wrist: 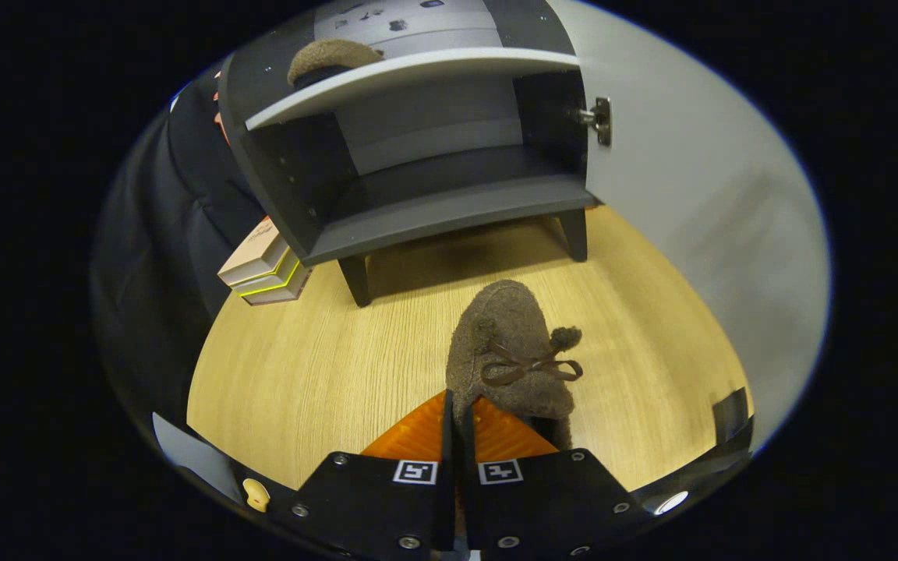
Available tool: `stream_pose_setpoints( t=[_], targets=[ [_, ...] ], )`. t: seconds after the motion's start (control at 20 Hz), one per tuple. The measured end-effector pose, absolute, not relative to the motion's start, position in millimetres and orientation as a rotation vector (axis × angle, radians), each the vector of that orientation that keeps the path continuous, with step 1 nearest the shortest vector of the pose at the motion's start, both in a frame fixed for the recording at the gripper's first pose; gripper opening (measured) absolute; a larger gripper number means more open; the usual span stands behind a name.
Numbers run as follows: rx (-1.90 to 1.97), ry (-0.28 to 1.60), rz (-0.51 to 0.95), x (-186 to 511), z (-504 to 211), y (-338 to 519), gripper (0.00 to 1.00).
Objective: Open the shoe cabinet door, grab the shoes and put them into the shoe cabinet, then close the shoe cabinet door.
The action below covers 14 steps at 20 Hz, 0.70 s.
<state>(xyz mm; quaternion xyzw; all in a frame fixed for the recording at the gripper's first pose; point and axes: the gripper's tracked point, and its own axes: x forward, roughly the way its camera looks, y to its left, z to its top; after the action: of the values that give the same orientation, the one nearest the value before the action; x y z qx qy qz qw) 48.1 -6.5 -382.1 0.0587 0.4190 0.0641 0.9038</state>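
1. On my far left, a stack of boxes (266,269) sits on the floor (324,366) just beside the cabinet's left side. It lies off the line I'd carry along, so I don't count it as an obstacle.

2. The cabinet (418,202) stands ahead, beyond the fingers, on short legs, with its door already open. One slipper (330,58) is on the upper shelf (410,78); the lower bay is free.

3. The gripper (458,425) has its fingers nearly together, pinching the heel edge of the second slipper (507,351). Both pads seem to press on the thin felt rim, so I judge it gripped. The slipper points toward the cabinet, its bow on top. I can't tell whether it is lifted or resting on the floor.

4. My reading of the step: door-opening is done, one slipper is stowed, and this is the carry of the second. The next move calls for raising it above the lip of the lower shelf, or higher to the upper one, then going forward into the opening before releasing.

5. On the right, the open door (691,195) swings out close beside my path, hinge (601,121) at its inner edge. I'd keep left of it. The floppy felt held by its rim could sag and catch the shelf edge.
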Motion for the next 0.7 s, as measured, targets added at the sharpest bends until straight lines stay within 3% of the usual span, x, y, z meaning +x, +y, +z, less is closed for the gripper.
stream_pose_setpoints(
  t=[0.7],
  targets=[
    [0.049, 0.572, 0.206, 99, -167, -18, 0.05]
  ],
)
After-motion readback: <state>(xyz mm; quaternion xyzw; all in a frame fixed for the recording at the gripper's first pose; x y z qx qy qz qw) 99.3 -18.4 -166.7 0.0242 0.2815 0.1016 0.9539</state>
